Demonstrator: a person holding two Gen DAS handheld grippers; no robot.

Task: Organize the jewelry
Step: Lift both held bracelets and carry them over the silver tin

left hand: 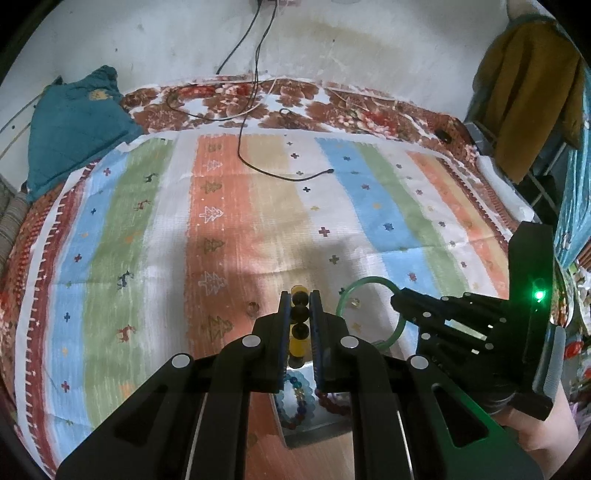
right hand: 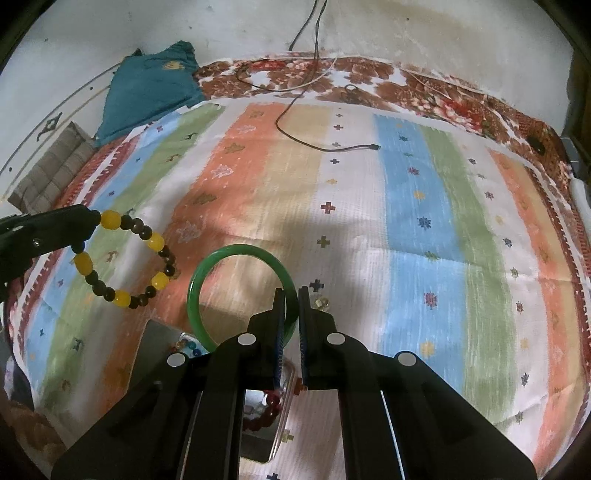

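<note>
Left gripper [left hand: 300, 308]: clamped on yellow-and-dark bead bracelet [right hand: 125, 254], lifted above striped cloth [right hand: 406, 221]. Right gripper [right hand: 291, 314]: clamped on green bangle [right hand: 236, 254]. Tray [right hand: 159, 339] beneath both.

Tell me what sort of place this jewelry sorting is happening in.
Probably a bedroom at home: the work surface looks like a bed covered by a striped pastel cloth over a red floral sheet, with a teal folded quilt against a stained white wall, and a mustard garment hanging nearby.
</note>
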